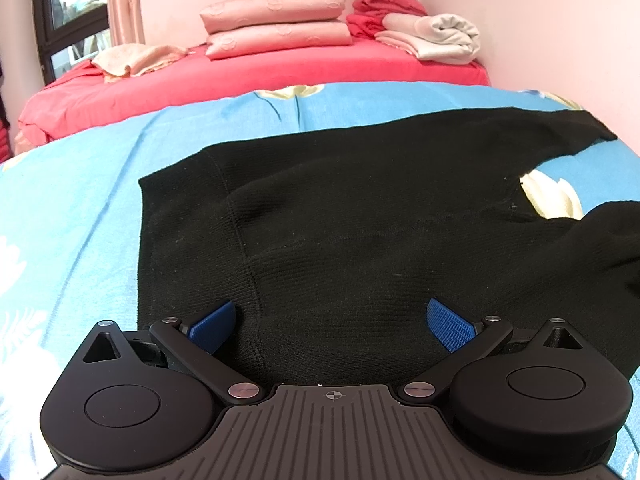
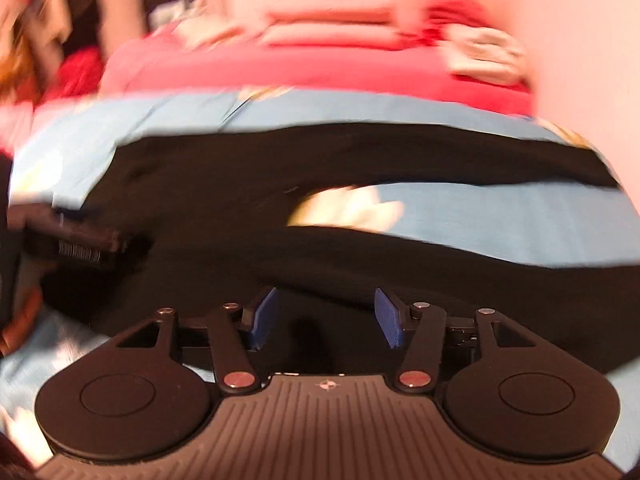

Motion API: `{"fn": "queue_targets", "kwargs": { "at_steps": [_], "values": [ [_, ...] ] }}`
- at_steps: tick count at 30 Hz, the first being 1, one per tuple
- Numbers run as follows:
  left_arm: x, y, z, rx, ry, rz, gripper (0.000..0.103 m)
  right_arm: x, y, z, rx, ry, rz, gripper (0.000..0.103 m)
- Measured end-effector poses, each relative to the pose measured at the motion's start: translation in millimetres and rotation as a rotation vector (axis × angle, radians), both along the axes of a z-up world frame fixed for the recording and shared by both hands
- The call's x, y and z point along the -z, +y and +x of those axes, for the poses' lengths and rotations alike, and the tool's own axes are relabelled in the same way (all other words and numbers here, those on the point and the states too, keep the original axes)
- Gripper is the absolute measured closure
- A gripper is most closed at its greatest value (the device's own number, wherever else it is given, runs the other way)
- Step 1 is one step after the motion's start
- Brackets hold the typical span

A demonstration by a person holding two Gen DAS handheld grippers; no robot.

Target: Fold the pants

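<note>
- The left gripper [image 1: 332, 322] has its jaws spread wide at the near edge of the black pants [image 1: 360, 216], gripping nothing; it may pinch only one layer.
- The right gripper [image 2: 326, 316], jaws apart over the near leg, is blurred; it could drag or bunch the cloth.
- The pants lie flat on the blue sheet [image 1: 80, 184], legs split, so a fold may land crooked.

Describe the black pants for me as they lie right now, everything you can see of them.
The black pants look like a ribbed knit, laid flat on the blue sheet. The waistband end lies to the left, the two legs run off to the right, spread apart so a wedge of sheet shows between them. A few soft wrinkles, no fold yet. The left gripper and right gripper are both open at the near edge, nothing clamped.
</note>
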State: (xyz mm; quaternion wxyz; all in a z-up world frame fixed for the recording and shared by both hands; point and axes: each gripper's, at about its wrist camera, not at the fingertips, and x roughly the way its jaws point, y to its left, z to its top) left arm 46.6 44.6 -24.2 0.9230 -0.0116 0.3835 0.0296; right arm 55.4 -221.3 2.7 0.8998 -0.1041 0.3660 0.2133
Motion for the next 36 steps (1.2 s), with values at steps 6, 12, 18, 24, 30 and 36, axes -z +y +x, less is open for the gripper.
{"fn": "queue_targets", "kwargs": {
  "at_steps": [6,12,18,24,30,36],
  "values": [
    [-3.1,3.2,-2.7,0.013,0.021,-0.002,0.0,23.3,23.8,-6.1,-0.055,-0.012,-0.104,0.097],
    [-5.3,10.6,-14.8,0.028,0.03,-0.016,0.0,8.2,4.1,-27.2,-0.08,0.124,-0.112,0.097],
    [-6.1,12.3,-20.3,0.042,0.035,0.0,0.0,4.3,11.6,-28.0,-0.101,0.13,-0.144,0.094],
    [-1.4,18.1,-34.7,0.05,-0.002,-0.001,0.0,8.5,10.3,-42.5,-0.146,0.143,-0.211,0.094],
    [-2.1,18.8,-33.1,0.054,0.001,-0.003,0.0,-15.4,-36.5,-21.0,0.036,0.084,-0.139,0.051],
    [-0.1,19.0,-35.8,0.049,-0.018,-0.006,0.0,-15.8,-132.1,49.1,0.571,-0.052,-0.112,0.028]
  ]
}}
